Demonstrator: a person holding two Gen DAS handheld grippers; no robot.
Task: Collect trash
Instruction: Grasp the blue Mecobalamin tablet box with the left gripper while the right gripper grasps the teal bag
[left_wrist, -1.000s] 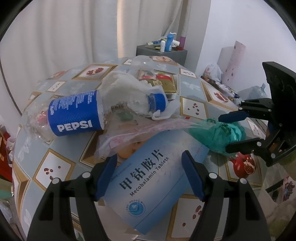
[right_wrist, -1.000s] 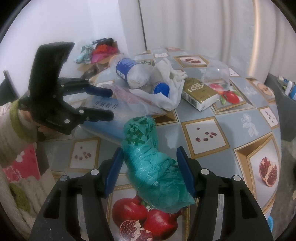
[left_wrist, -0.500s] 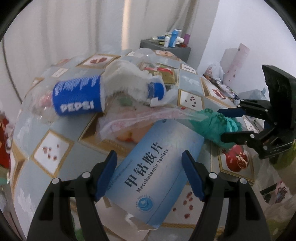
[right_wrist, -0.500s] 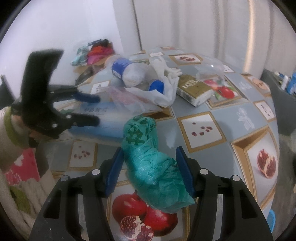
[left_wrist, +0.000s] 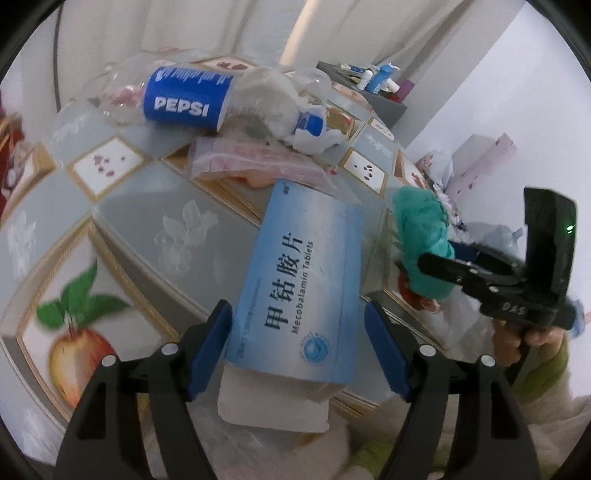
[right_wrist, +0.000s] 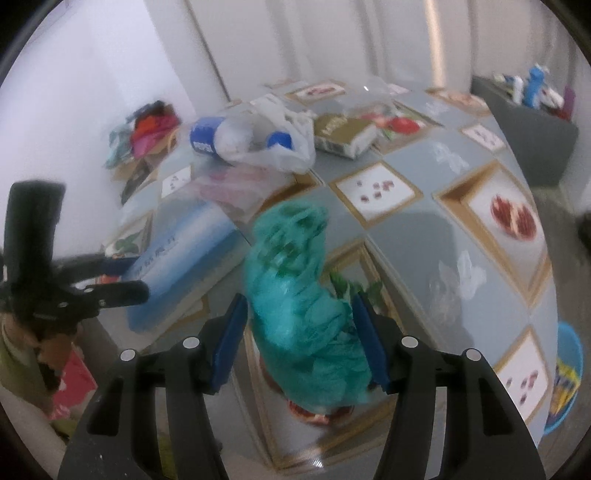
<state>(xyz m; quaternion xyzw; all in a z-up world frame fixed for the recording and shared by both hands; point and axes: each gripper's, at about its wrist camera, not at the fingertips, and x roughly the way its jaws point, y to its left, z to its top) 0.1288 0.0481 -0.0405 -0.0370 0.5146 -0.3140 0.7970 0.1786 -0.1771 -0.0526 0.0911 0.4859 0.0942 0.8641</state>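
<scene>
My left gripper (left_wrist: 301, 347) is shut on a blue Mecobalamin tablet box (left_wrist: 303, 284) and holds it tilted over the table's near edge; the box also shows in the right wrist view (right_wrist: 181, 258). My right gripper (right_wrist: 299, 339) is shut on a crumpled green plastic bag (right_wrist: 299, 295), held above the table; the bag also shows in the left wrist view (left_wrist: 421, 236). On the table lie a Pepsi bottle (left_wrist: 184, 99), a white plastic bag (right_wrist: 280, 147), a pink-printed clear wrapper (left_wrist: 258, 162) and a gold carton (right_wrist: 343, 133).
The table (left_wrist: 147, 221) has a grey cloth with fruit pictures. A grey cabinet (right_wrist: 528, 129) with bottles stands behind it. A blue bin (right_wrist: 565, 373) sits on the floor at the right. Clothes (right_wrist: 147, 129) are piled on the floor at the left.
Both grippers have lifted and pulled back toward the table's near edge, carrying the tablet box and the green bag. The other trash stays in place.
</scene>
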